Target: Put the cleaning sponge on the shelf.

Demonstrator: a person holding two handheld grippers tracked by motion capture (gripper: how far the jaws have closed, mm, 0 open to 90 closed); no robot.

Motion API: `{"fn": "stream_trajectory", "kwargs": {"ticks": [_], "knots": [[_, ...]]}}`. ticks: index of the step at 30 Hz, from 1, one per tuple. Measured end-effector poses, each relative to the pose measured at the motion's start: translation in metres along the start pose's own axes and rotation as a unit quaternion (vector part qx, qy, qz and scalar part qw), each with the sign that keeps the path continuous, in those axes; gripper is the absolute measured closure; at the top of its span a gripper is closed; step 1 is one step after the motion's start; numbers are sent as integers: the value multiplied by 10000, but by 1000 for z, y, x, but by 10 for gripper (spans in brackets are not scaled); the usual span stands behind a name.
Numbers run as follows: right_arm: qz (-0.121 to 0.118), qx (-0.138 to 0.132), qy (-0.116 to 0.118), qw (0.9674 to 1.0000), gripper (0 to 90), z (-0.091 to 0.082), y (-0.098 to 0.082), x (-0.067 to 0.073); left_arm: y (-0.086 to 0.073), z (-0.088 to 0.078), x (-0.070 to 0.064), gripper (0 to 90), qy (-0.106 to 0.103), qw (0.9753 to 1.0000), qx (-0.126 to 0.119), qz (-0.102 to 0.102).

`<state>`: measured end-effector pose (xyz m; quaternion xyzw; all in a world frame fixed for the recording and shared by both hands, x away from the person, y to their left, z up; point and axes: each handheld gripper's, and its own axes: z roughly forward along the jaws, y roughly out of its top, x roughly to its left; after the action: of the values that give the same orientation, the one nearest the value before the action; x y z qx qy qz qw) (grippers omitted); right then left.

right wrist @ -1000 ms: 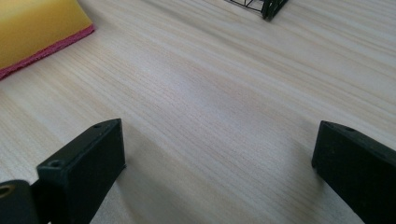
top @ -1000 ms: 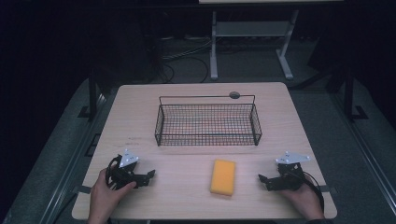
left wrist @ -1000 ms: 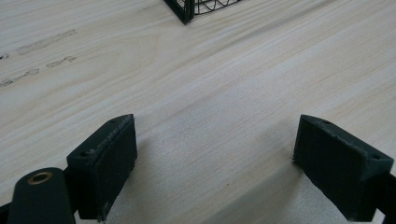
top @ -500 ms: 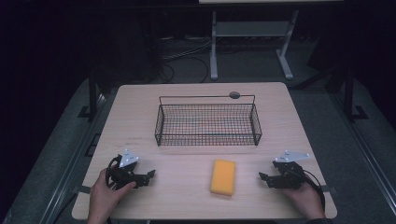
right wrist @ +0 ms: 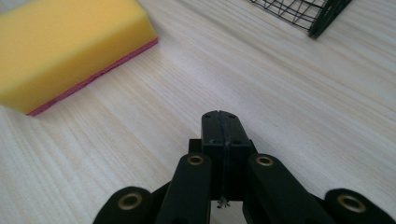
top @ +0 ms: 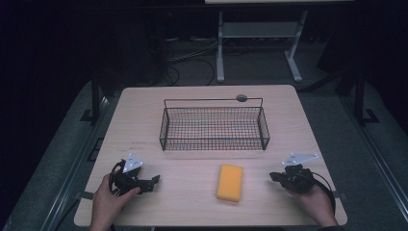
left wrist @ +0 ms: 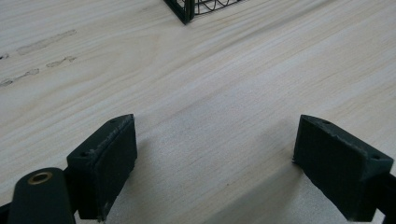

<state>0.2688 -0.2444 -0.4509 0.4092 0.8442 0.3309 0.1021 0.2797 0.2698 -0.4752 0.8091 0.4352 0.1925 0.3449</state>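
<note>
A yellow sponge (top: 230, 182) with a pink underside lies flat on the wooden table (top: 192, 211), in front of the black wire basket (top: 214, 137). My right gripper (top: 273, 177) rests on the table to the sponge's right and points toward it. Its jaws have just been closing and are now shut, pads together with nothing between them (right wrist: 221, 123); the sponge (right wrist: 70, 46) lies ahead to the left. My left gripper (top: 155, 182) sits at the front left, open, with bare table between its pads (left wrist: 215, 158).
The basket stands empty across the table's middle; one of its corners shows in the left gripper view (left wrist: 184, 9) and another in the right gripper view (right wrist: 322, 16). A small dark round disc (top: 241, 98) sits by the far edge. The floor around the table is dark.
The right gripper's jaws have closed from wide apart to shut, with nothing between them. The left hand, the sponge and the basket have stayed where they were.
</note>
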Motion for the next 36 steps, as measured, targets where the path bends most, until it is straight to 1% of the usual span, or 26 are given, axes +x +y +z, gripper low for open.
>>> {"fn": "stream_trajectory", "kwargs": {"ticks": [4,6,9,19,24,31,32,35,36], "knots": [[-106,18,87,9999,896,1,4,0,0,0,0,125,-1,10000,-1,-1],[-133,25,165,9998,896,3,7,2,0,0,0,125,-1,10000,0,-1],[-141,14,207,9997,896,4,9,3,0,0,0,126,-1,10000,0,-1],[-216,40,291,9993,896,9,20,5,0,0,0,126,-4,10000,6,0],[-335,54,340,9988,896,15,28,8,0,0,0,126,-5,10000,-9,-18],[-381,73,432,9983,896,21,37,12,0,0,0,126,-2,10000,-11,-13],[-428,78,438,9981,896,22,38,12,0,0,0,125,-2,10000,-10,-13],[-419,102,488,9979,896,26,41,14,0,0,0,126,-2,10000,-7,-12],[-461,117,489,9977,896,27,42,14,0,0,0,126,-2,10000,-1,-11]]}}
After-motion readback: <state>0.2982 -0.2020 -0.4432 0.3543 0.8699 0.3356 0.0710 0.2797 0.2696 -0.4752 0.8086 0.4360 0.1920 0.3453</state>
